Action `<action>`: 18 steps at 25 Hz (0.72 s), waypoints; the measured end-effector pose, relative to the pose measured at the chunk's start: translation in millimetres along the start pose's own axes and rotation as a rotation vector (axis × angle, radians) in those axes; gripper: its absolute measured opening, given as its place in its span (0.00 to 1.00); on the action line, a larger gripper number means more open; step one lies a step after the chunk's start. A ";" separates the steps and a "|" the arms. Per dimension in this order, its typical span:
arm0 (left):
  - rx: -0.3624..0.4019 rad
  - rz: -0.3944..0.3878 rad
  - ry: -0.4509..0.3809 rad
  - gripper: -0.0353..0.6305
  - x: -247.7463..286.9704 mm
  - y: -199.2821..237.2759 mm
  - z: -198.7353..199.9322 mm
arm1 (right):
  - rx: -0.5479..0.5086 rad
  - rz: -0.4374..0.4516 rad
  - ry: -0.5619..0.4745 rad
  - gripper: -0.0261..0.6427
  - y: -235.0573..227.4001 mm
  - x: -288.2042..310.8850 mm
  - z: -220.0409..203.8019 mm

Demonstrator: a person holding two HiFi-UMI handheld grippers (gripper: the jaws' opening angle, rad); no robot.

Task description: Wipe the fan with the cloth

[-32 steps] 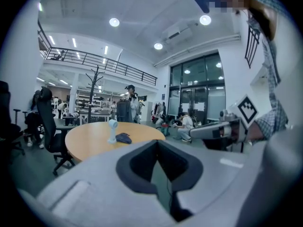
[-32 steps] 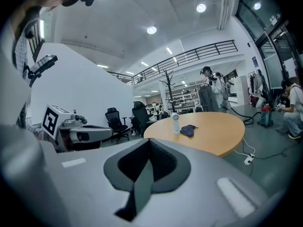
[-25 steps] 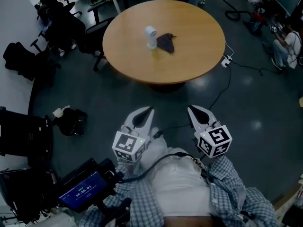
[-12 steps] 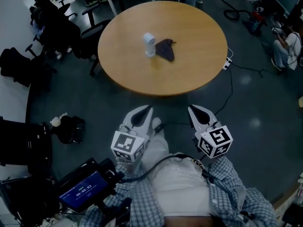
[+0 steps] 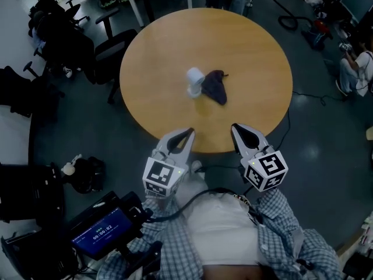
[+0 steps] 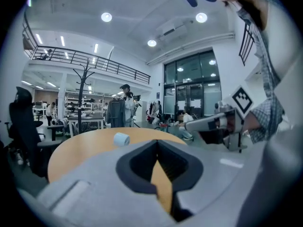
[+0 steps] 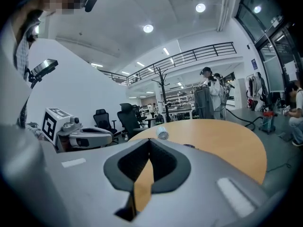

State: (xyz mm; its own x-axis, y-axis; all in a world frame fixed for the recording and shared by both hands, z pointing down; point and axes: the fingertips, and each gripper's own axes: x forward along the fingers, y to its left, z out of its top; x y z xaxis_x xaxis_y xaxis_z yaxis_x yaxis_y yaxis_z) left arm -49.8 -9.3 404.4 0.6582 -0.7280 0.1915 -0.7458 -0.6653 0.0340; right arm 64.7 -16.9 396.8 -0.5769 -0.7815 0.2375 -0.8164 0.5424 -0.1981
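Chairs: dark office chairs off the left edge of the surface, down on the floor.

Screen: small lit display at bottom left, close to the checked sleeves.

Bag: dark lump on the floor, left of the left gripper.

Left gripper: left gripper held in the air, well short of the fan. Tips overlap the near edge of the surface in the head view. Jaws together with nothing between them, just wood showing through the notch in its own view.

Fan: little white fan standing pretty much in the middle of the round wooden surface. Shows as a pale cylinder in the left gripper view, grille end-on in the right gripper view.

Cloth: dark cloth in a crumpled heap just right of the fan. Can't tell if touching. Untouched by either gripper.

Right gripper: right gripper level with the left one, also at the near edge. Jaws pressed together and empty.

Cable: black cord trailing over the floor off the right edge.

Person: someone seated at the far right, well apart from the surface.
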 end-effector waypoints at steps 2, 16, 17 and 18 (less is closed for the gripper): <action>0.000 -0.016 0.008 0.05 15.0 18.4 -3.1 | 0.003 -0.008 0.011 0.04 -8.9 22.2 2.8; -0.025 -0.029 0.123 0.13 96.2 104.3 -58.0 | 0.068 -0.045 0.157 0.04 -54.3 94.3 -16.6; -0.011 -0.031 0.140 0.16 102.0 106.9 -64.0 | 0.070 -0.036 0.168 0.04 -56.2 98.7 -19.3; 0.000 -0.033 0.155 0.19 107.9 109.7 -69.8 | 0.072 -0.028 0.179 0.04 -57.7 103.2 -21.9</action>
State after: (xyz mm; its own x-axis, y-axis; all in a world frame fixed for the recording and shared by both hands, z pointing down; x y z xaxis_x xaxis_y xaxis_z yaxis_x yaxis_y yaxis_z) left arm -67.8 -149.3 497.3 0.6588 -0.6716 0.3390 -0.7238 -0.6887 0.0423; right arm 51.7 -122.1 453.6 -0.5548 -0.7250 0.4080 -0.8318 0.4931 -0.2549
